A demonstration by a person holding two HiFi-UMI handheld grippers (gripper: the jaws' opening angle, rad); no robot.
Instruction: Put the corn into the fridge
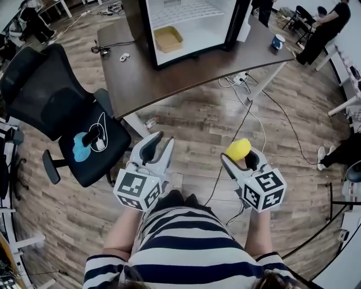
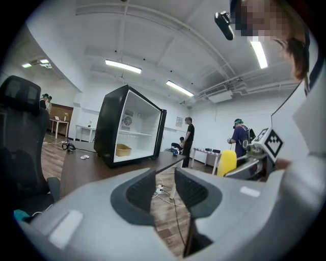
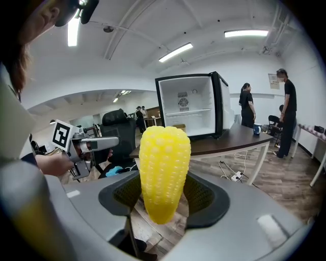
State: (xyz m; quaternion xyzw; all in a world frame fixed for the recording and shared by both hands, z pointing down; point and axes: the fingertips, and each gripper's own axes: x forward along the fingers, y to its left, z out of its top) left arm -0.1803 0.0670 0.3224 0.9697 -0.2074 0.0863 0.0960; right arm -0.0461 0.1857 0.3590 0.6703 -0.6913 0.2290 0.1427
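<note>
Corn: the corn (image 3: 164,171) is held upright between the jaws of the right tongs (image 1: 242,159), its rounded tip standing clear above them; it is carried low in front of the person, over the wooden floor (image 1: 186,121), well apart from the fridge (image 1: 203,36)

Right tongs: closed on the lower half of the cob, one pad pressed against each side

Left tongs: the left tongs (image 1: 162,142) are held beside the right pair with the jaws only narrowly apart; nothing is seen between them

Progress: the pick-up is judged done; the carry to the fridge and the placing inside are left, so the task is reckoned less than half finished

Fridge: it stands on the dark tabletop (image 1: 169,79) with its front open and turned towards the person; no door has to be dealt with first, as far as can be seen

Fridge contents: a shallow tan tray (image 1: 168,38) lies on the white bottom at the left, and looks empty; a wire shelf (image 1: 186,11) is seen above it; the bare bottom beside the tray is judged the readiest spot for the corn
</note>
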